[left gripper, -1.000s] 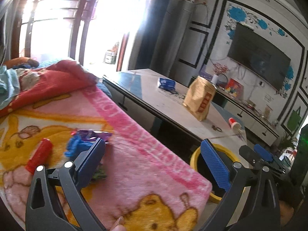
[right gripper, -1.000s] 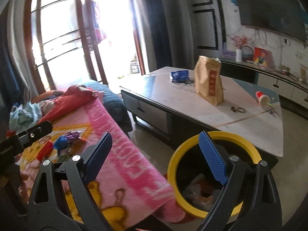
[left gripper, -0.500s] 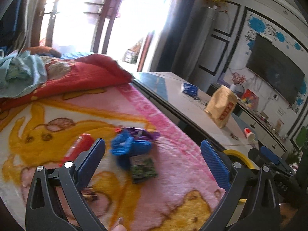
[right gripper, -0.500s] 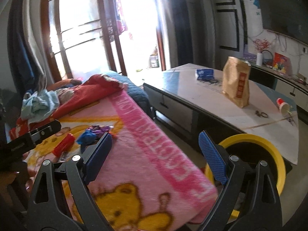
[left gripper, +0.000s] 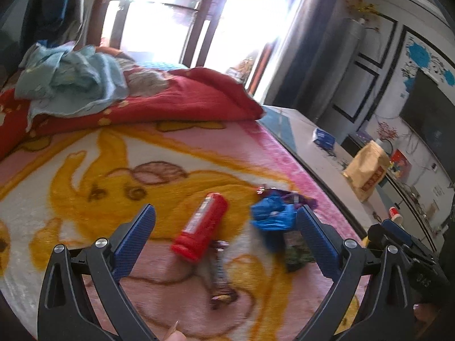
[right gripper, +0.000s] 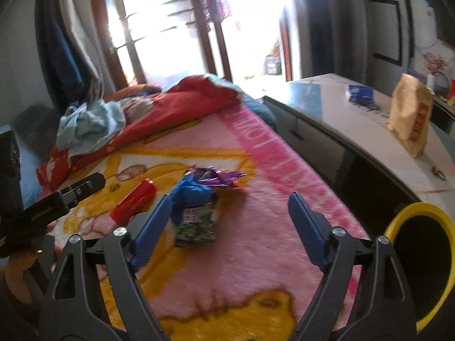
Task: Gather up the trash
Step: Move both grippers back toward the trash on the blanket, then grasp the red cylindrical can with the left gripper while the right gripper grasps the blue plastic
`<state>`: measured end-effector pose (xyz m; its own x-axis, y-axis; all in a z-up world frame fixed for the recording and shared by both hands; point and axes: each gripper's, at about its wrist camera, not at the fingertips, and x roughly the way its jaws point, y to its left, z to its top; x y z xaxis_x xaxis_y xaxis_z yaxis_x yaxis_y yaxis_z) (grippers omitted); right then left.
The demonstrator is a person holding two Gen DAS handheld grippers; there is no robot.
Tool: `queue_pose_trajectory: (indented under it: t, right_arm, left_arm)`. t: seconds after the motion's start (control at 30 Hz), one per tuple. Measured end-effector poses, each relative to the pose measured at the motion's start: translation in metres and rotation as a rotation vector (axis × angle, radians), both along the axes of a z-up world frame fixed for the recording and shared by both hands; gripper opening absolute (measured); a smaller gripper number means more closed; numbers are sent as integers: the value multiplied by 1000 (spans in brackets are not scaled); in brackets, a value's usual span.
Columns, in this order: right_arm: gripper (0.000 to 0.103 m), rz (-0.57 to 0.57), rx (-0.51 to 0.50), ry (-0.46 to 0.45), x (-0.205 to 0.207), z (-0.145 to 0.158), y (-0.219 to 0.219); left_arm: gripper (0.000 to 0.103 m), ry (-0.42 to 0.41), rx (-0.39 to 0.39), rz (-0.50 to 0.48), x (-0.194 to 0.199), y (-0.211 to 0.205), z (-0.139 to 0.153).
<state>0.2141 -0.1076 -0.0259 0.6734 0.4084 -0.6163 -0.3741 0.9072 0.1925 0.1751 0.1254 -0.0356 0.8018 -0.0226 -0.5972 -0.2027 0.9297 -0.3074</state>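
Trash lies on a pink and yellow cartoon blanket (left gripper: 119,159): a red tube (left gripper: 200,221), a crumpled blue wrapper (left gripper: 271,213), a purple foil wrapper (right gripper: 219,177), a green printed packet (right gripper: 196,223) and a dark candy wrapper (left gripper: 220,278). My left gripper (left gripper: 226,238) is open and empty, just above the red tube. My right gripper (right gripper: 230,227) is open and empty, over the blanket beside the green packet. A yellow-rimmed bin (right gripper: 421,258) stands at the blanket's right edge.
A red quilt (left gripper: 159,105) and a light blue cloth (left gripper: 71,76) are piled at the back. A low table (right gripper: 369,130) to the right carries a brown paper bag (right gripper: 409,122) and a blue packet (right gripper: 359,92). A TV hangs on the far wall.
Both grippers have swung left, away from the yellow bin and over the blanket. The trash pile now sits between and close to the fingers. Both stay open.
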Motion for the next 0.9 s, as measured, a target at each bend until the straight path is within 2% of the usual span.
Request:
queue_pose_trajectory:
  t: [0.17, 0.3, 0.37, 0.43, 0.53, 0.63, 0.7, 0.73, 0.83, 0.9]
  right_arm:
    - [55, 79, -40, 37, 15, -11, 28]
    - [54, 115, -59, 66, 28, -20, 44]
    - [54, 127, -70, 76, 34, -24, 51]
    - [54, 131, -80, 89, 41, -29, 57]
    - [53, 136, -89, 110, 48, -34, 62]
    - [41, 146, -100, 123, 51, -39, 66]
    - [26, 159, -105, 132, 52, -42, 68]
    - [15, 167, -107, 140, 52, -44, 69]
    - [6, 178, -88, 152, 48, -45, 67]
    - [4, 184, -69, 158, 44, -44, 65]
  left_arm:
    - [95, 42, -24, 21, 3, 19, -16]
    - [95, 75, -36, 0, 10, 26, -28]
    - [92, 87, -43, -9, 14, 27, -33]
    - [84, 103, -54, -17, 19, 29, -38]
    - [81, 120, -66, -28, 25, 30, -45]
    - [77, 136, -80, -42, 32, 30, -51]
    - [74, 151, -92, -47, 36, 30, -57]
    - [71, 155, -96, -50, 37, 29, -58]
    - [62, 175, -105, -63, 42, 27, -64]
    - [57, 185, -104, -72, 43, 25, -68]
